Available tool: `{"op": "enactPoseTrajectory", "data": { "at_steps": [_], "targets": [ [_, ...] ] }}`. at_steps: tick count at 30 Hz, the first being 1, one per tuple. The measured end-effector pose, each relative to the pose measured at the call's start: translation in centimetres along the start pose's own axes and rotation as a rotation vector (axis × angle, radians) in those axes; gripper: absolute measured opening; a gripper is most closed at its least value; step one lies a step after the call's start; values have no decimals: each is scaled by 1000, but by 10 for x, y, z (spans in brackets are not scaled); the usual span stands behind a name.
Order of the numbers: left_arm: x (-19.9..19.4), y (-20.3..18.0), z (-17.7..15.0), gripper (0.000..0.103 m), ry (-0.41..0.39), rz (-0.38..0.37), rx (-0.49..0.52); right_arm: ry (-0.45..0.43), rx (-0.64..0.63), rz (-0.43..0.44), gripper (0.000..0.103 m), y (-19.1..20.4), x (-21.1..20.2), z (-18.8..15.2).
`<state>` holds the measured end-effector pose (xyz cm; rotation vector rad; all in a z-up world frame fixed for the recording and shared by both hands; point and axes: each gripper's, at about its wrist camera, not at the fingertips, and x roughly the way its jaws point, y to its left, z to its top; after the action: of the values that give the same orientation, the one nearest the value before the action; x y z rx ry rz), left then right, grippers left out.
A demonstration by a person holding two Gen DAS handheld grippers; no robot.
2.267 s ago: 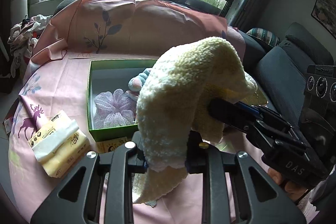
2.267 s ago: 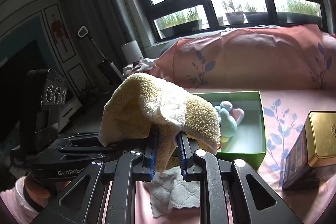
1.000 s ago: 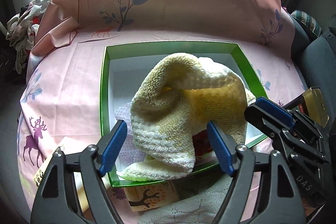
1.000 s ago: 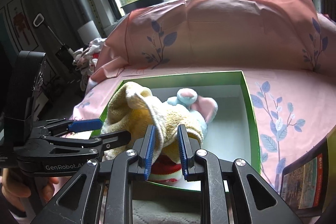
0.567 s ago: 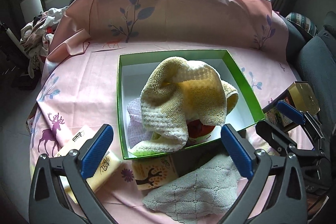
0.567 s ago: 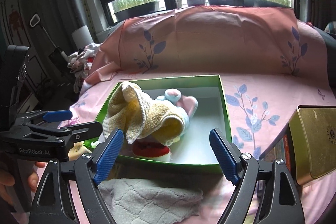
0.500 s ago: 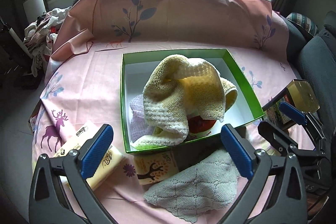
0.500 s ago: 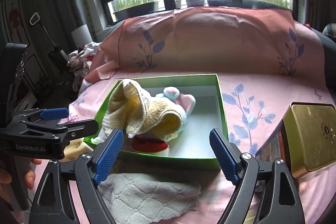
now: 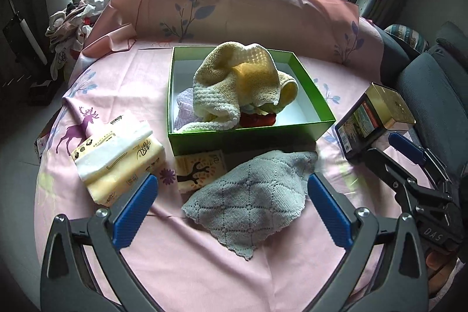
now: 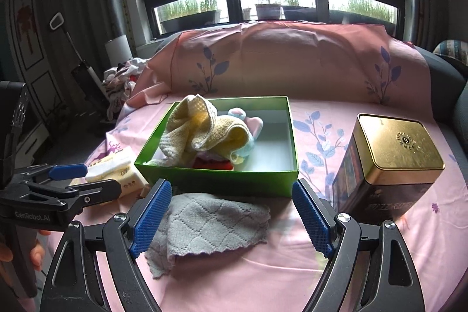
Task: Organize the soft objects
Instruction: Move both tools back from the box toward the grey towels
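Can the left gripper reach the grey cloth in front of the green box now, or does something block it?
Probably yes. The left gripper is open and empty, and the grey cloth lies flat on the pink sheet right between its fingers, with nothing on top. The green box sits just behind it.

"GenRobot.AI" is showing in white on the black body of the left gripper, seen from the right wrist cam. "DAS" is showing on the right gripper body in the left wrist cam. Tissue pack is carrying printed characters, prob. Chinese, too small to read. Gold tin is carrying an emblem and side print, illegible.
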<state>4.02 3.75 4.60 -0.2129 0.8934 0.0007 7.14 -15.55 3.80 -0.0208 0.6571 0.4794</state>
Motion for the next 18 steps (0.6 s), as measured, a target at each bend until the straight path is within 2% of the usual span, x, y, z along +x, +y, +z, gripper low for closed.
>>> {"op": "enactPoseTrajectory", "data": {
  "at_steps": [8,18],
  "targets": [
    [-14,-8,-25,102,-9,-44,-36,12,6,-4,85,0,-16,-18],
    [-7,-7,-52,102,13,-105,-112,47,3,-19,85,-2,-21,-44]
  ]
}}
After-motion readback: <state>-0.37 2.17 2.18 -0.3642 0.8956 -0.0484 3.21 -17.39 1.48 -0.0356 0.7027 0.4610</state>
